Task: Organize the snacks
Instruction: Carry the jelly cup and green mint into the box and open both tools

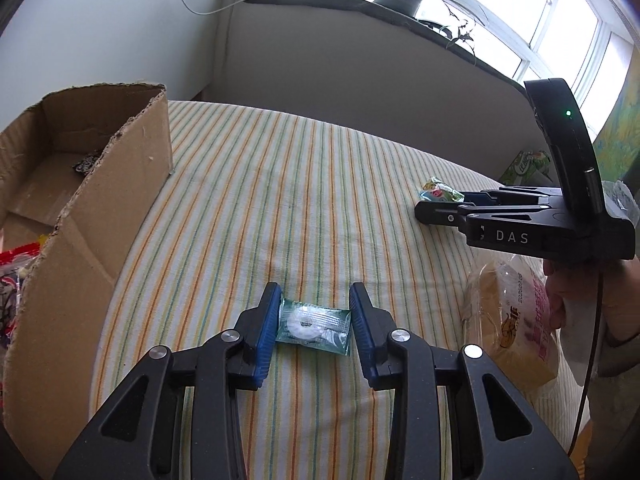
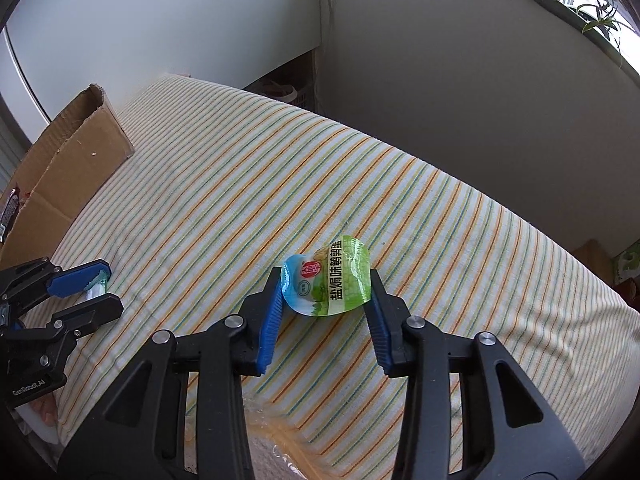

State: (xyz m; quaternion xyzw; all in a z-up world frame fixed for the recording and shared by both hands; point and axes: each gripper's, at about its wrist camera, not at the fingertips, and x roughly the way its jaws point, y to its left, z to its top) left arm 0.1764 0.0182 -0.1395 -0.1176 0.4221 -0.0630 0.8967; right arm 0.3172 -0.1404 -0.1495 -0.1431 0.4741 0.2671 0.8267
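**Both tools gripping snack packets on the striped bed**

At the far left stands a torn brown cardboard box (image 1: 100,184), open at the top, with bright wrappers visible at its near end. Right of it stretches the bed's cloth with orange, green and blue stripes (image 1: 280,184).

The left tool (image 1: 314,320) has its blue pads narrowed onto a small translucent teal candy packet (image 1: 314,326) lying flat on the cloth. The packet's long axis runs left to right, straight across from one pad to the other, and each short end touches a pad. A round white sweet shows through the film near its left half.

Further right, the right tool (image 2: 326,292) is closed on a glossy green, blue and white snack pouch (image 2: 326,286). The pouch bows upward between the pads, its printed face up, its black lettering running from near to far. Its long axis spans the pads.

A clear-wrapped yellow bread bag (image 1: 512,332) lies at the right edge.
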